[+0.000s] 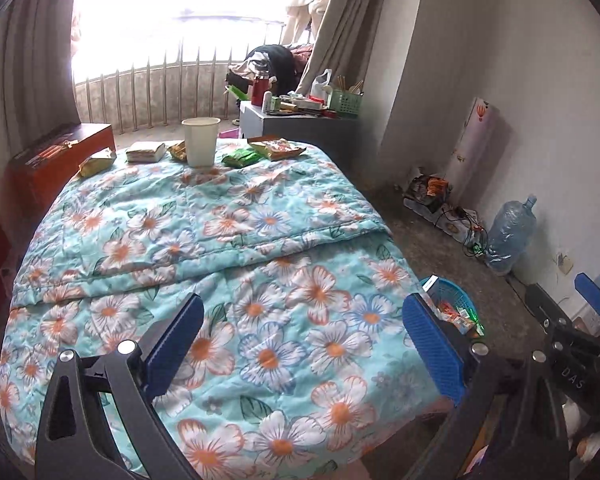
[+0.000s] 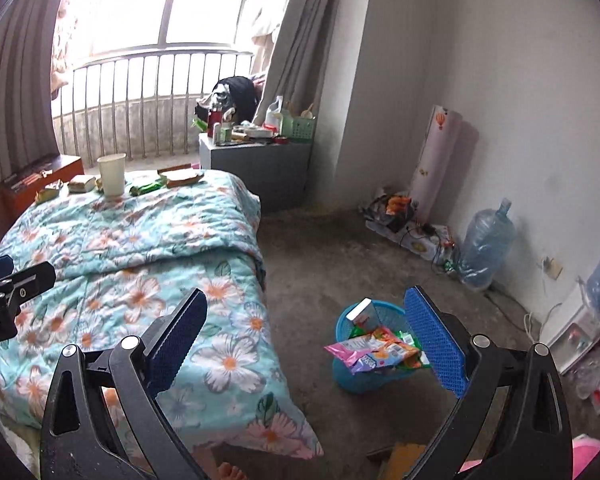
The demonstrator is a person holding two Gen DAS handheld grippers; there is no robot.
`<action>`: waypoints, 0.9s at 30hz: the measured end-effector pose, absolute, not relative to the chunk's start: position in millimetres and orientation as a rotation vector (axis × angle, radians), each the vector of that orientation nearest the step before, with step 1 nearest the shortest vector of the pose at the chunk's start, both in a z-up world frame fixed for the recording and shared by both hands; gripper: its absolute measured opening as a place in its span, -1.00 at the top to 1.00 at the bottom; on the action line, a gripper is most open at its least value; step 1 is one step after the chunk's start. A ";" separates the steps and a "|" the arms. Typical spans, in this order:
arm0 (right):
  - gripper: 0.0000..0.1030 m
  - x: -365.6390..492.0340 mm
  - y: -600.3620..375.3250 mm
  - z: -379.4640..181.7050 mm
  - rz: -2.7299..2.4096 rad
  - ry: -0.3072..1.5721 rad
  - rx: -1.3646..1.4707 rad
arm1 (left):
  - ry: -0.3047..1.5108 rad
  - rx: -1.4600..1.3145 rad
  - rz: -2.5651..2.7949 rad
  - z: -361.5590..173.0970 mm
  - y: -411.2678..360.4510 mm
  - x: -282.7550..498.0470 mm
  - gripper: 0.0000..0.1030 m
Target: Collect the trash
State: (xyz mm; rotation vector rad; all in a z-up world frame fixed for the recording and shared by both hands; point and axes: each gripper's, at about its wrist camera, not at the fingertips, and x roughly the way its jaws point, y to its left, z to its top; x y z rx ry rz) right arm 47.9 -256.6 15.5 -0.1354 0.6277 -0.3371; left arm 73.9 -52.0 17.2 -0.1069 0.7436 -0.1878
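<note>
A white paper cup (image 1: 200, 142) stands at the far end of the floral quilt (image 1: 220, 248), with snack wrappers around it: a yellow one (image 1: 95, 163), a pale packet (image 1: 145, 151), a green one (image 1: 241, 157) and an orange one (image 1: 276, 148). The cup also shows in the right wrist view (image 2: 112, 175). A blue mesh trash basket (image 2: 370, 354) full of wrappers stands on the floor beside the bed. My left gripper (image 1: 304, 344) is open and empty over the near quilt. My right gripper (image 2: 306, 344) is open and empty, near the basket.
A red-brown box (image 1: 56, 160) sits left of the bed's far end. A grey cabinet (image 2: 260, 160) with clutter stands by the curtain. Water jugs (image 2: 486, 242), cables and a rolled mat (image 2: 440, 152) line the right wall. A bare foot (image 2: 230, 472) is at the bottom edge.
</note>
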 end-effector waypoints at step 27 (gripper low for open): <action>-0.84 -9.7 -219.4 -28.2 -0.365 0.845 -0.100 | 0.874 -0.015 -0.192 -5.7 -65.3 37.9 -0.89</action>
